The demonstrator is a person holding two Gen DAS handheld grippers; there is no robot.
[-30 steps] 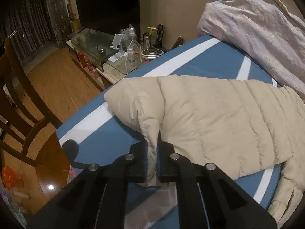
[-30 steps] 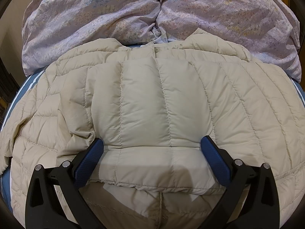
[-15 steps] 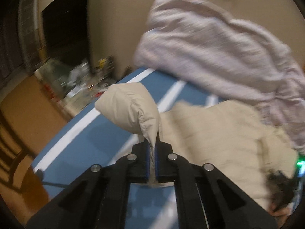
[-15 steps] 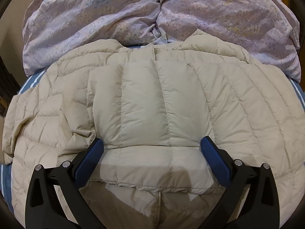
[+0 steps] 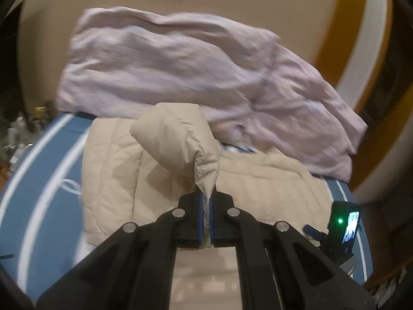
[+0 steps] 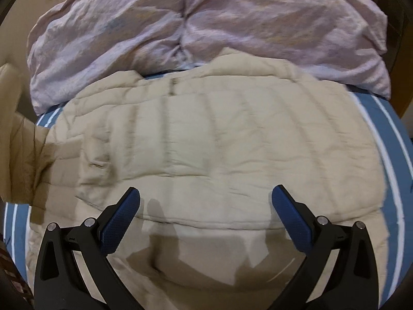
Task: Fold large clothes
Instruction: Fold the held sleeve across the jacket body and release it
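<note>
Left wrist view, far left: blue bed cover with white stripes [image 5: 44, 170], bare beside the garment. Next to it, the beige quilted down jacket [image 5: 116, 170] lies flat on that cover, its body spread ahead of and below the left gripper [image 5: 206, 208].

Left gripper: jaws pressed together on the cuff end of the jacket's puffy beige sleeve [image 5: 178, 139]. The sleeve rises from the pinch and arches up and away to the left, lifted clear of the jacket body. Its long axis runs from the jaws forward and left, back toward the shoulder.

Beyond the sleeve: a crumpled pale lilac duvet [image 5: 180, 69], heaped at the far end, touching or overlapping the jacket's far edge. Low right in the same view, part of the other tool shows, with a green light.

Right wrist view: the right gripper [image 6: 206, 215] has its blue-padded fingers [image 6: 121, 219] spread wide, nothing between them, poised over the near middle of the jacket body [image 6: 219, 142]. Whether the tips touch the fabric I cannot tell. The lifted sleeve shows at the left edge [image 6: 23, 155], well to the left of this gripper.

Judgement: the fold turns on the sleeve lying left of the body's middle. The left gripper owns it and is the nearer hand; the sleeve wants carrying rightward across the torso, laid along the quilting. The right gripper looks placed to steady the body.
</note>
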